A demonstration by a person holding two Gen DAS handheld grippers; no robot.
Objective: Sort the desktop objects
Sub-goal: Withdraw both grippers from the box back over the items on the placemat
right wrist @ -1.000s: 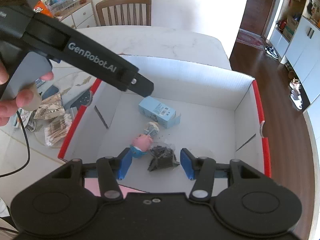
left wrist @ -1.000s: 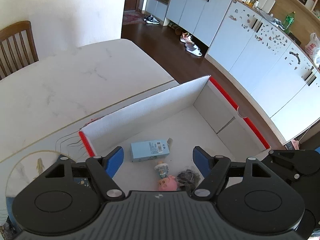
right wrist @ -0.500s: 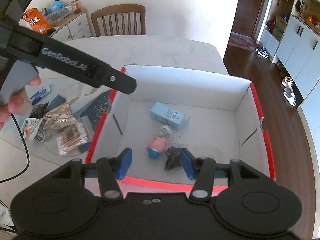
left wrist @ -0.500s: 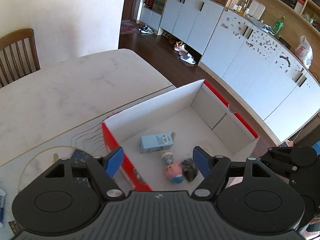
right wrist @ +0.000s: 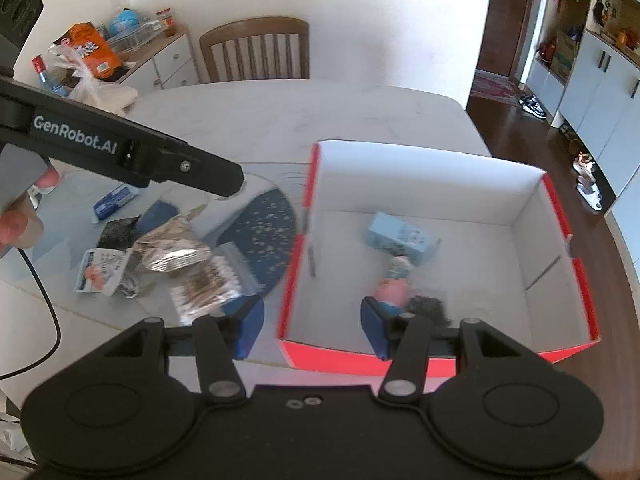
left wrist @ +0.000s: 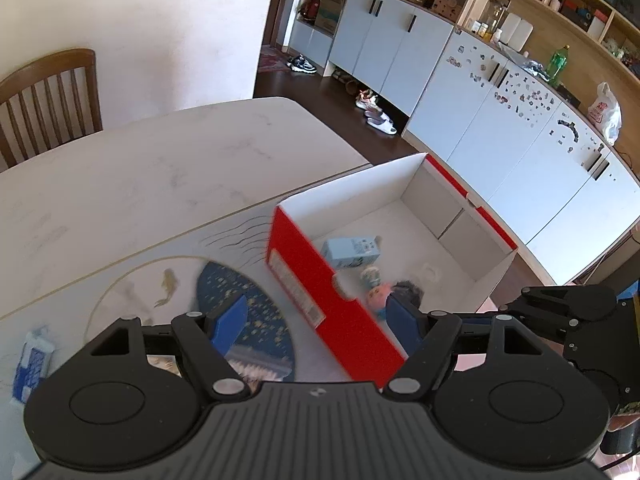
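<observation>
A red box (left wrist: 312, 280) (right wrist: 420, 168) with a white inside stands on the marble table. In it lie a light blue carton (left wrist: 352, 252) (right wrist: 400, 238), a pink pig toy (left wrist: 378, 294) (right wrist: 390, 290) and a dark crumpled bag (left wrist: 408, 290) (right wrist: 430, 308). Left of the box lies a loose pile: a silver foil packet (right wrist: 172, 248), a bag of cotton swabs (right wrist: 208, 284), a white card packet (right wrist: 100, 270) and a blue tube (right wrist: 116, 200) (left wrist: 34, 360). My left gripper (left wrist: 316, 320) hangs open and empty over the box's left wall. My right gripper (right wrist: 312, 330) is open and empty above the box's near left corner.
A blue oval pattern (right wrist: 264, 232) marks the table between pile and box. A hand holds the left tool's black arm (right wrist: 132, 152) above the pile. A wooden chair (right wrist: 256, 48) stands at the far side. Beyond the table's right edge are dark floor and white cabinets (left wrist: 500, 120).
Both grippers have drawn back, up and leftward from above the box's inside. The box now sits further right in both views, and the loose pile has come into view.
</observation>
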